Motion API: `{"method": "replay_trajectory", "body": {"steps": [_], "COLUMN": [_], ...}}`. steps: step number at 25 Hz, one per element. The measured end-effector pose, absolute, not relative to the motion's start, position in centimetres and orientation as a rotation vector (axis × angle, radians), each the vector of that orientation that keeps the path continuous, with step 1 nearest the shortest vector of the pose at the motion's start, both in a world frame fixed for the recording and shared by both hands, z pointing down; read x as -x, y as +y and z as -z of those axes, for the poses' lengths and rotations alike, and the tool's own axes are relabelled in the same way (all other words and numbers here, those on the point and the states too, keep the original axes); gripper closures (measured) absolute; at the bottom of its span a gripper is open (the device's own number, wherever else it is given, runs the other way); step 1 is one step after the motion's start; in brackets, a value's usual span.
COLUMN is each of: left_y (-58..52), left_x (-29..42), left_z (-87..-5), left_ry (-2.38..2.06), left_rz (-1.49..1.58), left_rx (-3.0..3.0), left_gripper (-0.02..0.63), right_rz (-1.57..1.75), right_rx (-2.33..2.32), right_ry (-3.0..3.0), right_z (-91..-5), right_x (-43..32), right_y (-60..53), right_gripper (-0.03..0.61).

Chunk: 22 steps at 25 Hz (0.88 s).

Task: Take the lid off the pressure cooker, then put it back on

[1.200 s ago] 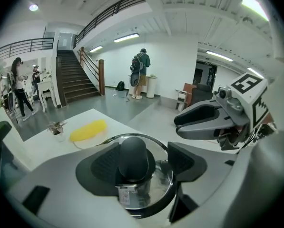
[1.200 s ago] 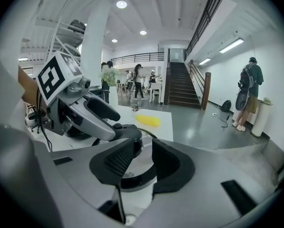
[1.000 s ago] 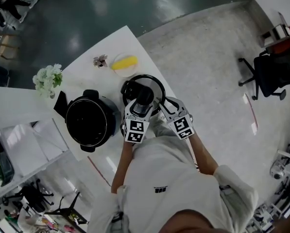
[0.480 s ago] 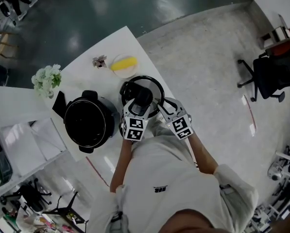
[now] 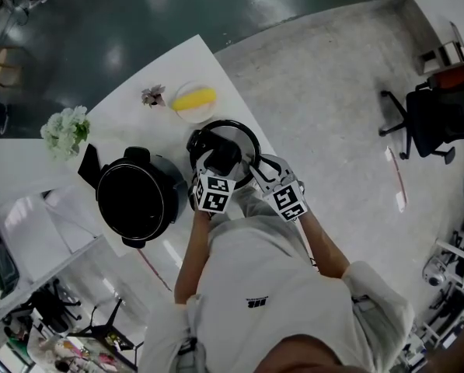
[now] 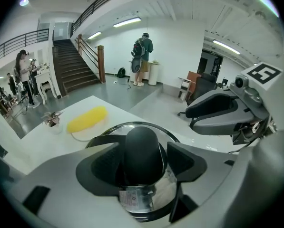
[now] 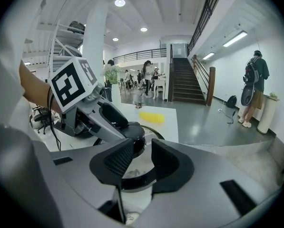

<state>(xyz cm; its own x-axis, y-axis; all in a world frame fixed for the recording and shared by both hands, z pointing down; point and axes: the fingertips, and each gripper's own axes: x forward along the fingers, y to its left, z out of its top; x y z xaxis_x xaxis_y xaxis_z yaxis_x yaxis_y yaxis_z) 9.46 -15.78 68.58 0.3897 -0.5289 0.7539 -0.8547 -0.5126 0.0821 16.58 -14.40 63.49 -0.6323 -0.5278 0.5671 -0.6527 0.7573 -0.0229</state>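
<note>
Lid (image 5: 239,134): off the pressure cooker (image 5: 134,200), lying flat on the counter (image 5: 169,68) just beside the open pot, near the counter's edge
Orientation: knob (image 6: 142,148) up, underside down; round, so no long axis to tell
Left claw (image 5: 218,169): jaws wide and just opening further, knob between them, pads not seen pressing
Right claw (image 7: 142,156): jaws a little apart, empty, over the lid's rim
Step, as judged: removal done, refitting not yet begun
Next move calls for: clamping the knob, lifting level, centring over the pot
</note>
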Motion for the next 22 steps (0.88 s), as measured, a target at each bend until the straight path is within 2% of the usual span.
{"method": "replay_trajectory", "body": {"steps": [16,19,22], "left_y": [-16.3,-16.2,-16.3], "left_x": [-9.7,-10.0,-10.1], "left_z": [-71.9,-71.8,-71.9], "left_ry": [-1.166,-1.15,-1.141], "left_rz": [-1.011,-1.021,-1.021], "left_rx": [-2.108,-2.107,-2.098], "left_gripper": [0.289,0.321,0.325], "right_rz": [-0.325,-0.329,-0.33], "right_rx": [-0.86,-0.857,-0.853], "right_ry": [-2.405,-2.406,-2.412], "right_z": [-64.1,-64.2,-64.2], "right_x": [-16.9,-16.9,-16.7], "right_y": [-15.4,-15.1,-14.9], "right_gripper": [0.457,0.457,0.457]}}
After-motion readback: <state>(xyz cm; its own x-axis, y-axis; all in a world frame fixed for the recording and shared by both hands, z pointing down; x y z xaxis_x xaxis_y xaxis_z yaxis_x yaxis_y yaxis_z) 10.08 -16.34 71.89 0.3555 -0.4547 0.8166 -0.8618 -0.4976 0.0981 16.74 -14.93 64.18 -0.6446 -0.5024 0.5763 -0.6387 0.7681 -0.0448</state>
